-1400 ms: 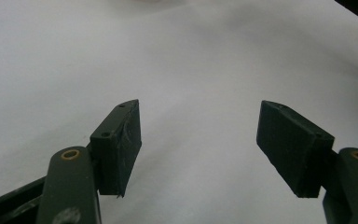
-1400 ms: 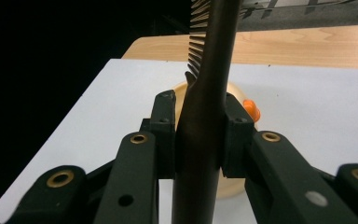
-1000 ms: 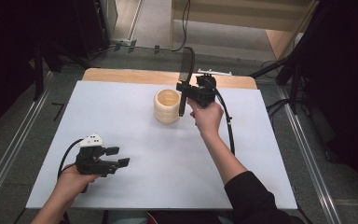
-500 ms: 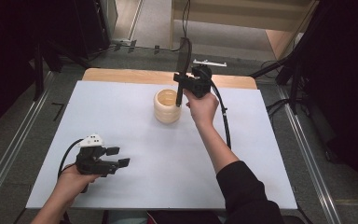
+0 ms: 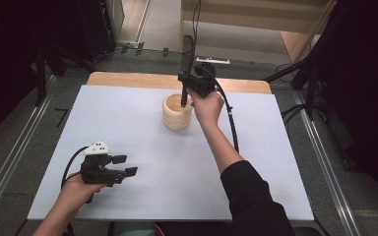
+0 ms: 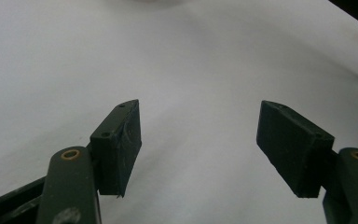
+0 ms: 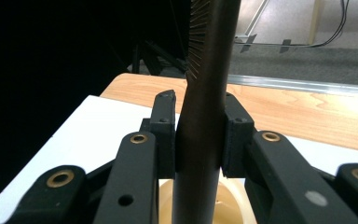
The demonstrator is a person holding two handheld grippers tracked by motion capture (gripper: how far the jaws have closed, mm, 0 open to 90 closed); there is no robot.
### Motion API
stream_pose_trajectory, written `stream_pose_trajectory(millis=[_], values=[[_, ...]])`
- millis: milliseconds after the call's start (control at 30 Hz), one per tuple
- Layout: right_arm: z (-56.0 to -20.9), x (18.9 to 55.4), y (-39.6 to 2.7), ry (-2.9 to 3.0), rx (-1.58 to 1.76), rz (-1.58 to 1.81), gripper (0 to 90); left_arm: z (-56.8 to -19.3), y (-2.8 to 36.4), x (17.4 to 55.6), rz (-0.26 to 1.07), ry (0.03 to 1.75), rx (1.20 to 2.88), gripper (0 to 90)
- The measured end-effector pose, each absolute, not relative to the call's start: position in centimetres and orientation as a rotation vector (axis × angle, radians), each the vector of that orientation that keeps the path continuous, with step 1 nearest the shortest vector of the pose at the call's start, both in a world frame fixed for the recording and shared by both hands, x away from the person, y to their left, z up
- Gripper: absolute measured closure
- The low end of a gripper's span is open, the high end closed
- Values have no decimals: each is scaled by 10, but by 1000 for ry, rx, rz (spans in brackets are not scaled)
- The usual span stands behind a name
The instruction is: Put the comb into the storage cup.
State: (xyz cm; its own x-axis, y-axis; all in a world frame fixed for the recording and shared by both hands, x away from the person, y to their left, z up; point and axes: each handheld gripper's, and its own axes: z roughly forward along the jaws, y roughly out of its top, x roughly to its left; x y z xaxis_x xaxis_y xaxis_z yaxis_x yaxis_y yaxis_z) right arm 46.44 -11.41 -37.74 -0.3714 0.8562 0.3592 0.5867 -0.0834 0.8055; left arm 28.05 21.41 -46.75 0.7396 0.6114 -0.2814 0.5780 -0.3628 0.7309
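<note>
Right gripper (image 7: 199, 140) pinching brush (image 7: 205, 116) handle over wooden cup (image 5: 177, 112) nr worktop's far edge; looks light, stiff, smooth, so grip mid-handle. Left gripper (image 6: 200, 144) spread, empty.

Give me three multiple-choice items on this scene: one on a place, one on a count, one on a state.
1. Where is the dark brush?
A. Flat on the white table
B. Upright over the wooden cup
C. In the left tongs

2. How many cups stand on the table?
A. One
B. Two
C. Three

3. How are the left tongs?
A. Shut on the brush
B. Shut on the cup
C. Open, holding nothing

Key: B, the right tongs clamp its handle above the cup; A, a single cup stands there; C, only bare table shows between the pads.
</note>
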Motion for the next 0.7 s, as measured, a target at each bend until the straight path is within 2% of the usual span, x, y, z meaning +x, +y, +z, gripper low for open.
stream_pose_trajectory(millis=[700], values=[[-398, 485, -98, 1914, 1554, 1383, 693, -469, 212, 280, 40, 888, 2063, 316]])
